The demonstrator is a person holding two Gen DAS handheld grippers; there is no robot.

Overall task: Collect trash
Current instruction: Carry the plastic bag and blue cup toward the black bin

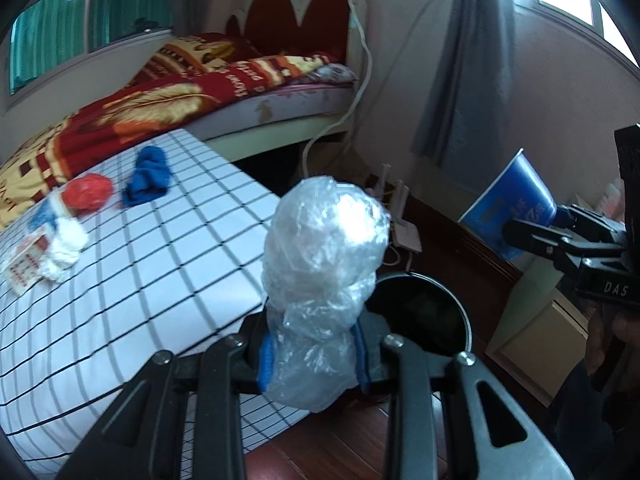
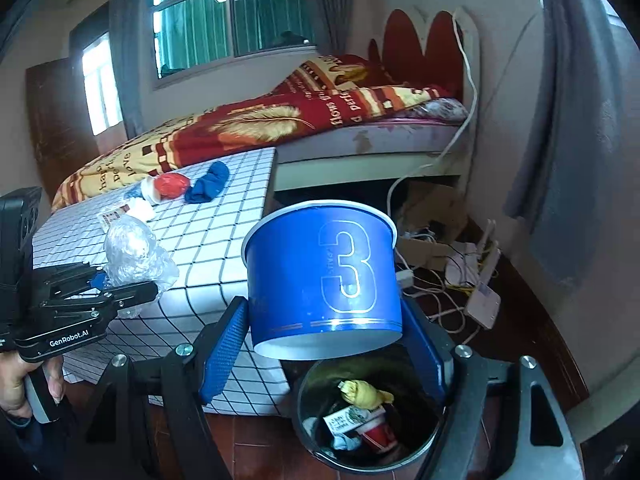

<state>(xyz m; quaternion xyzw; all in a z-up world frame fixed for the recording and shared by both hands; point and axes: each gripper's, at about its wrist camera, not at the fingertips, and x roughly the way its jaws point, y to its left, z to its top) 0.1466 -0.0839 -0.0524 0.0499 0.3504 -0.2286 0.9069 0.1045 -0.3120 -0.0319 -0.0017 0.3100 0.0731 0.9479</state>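
The task looks partly done. The bin (image 2: 368,408) on the floor beside the tabletop (image 2: 224,232) already holds several scraps, among them a yellow wad and a red cup. The right claw (image 2: 324,344) is closed on a blue paper cup (image 2: 324,276), held just above the bin's mouth. The left claw (image 1: 312,356) is clamped on a crumpled plastic bag (image 1: 324,240), near the bin but off to the side. Left on the tabletop are a blue sock (image 1: 148,176), a red wad (image 1: 88,192), white tissue (image 1: 66,248) and a small packet (image 1: 26,268).
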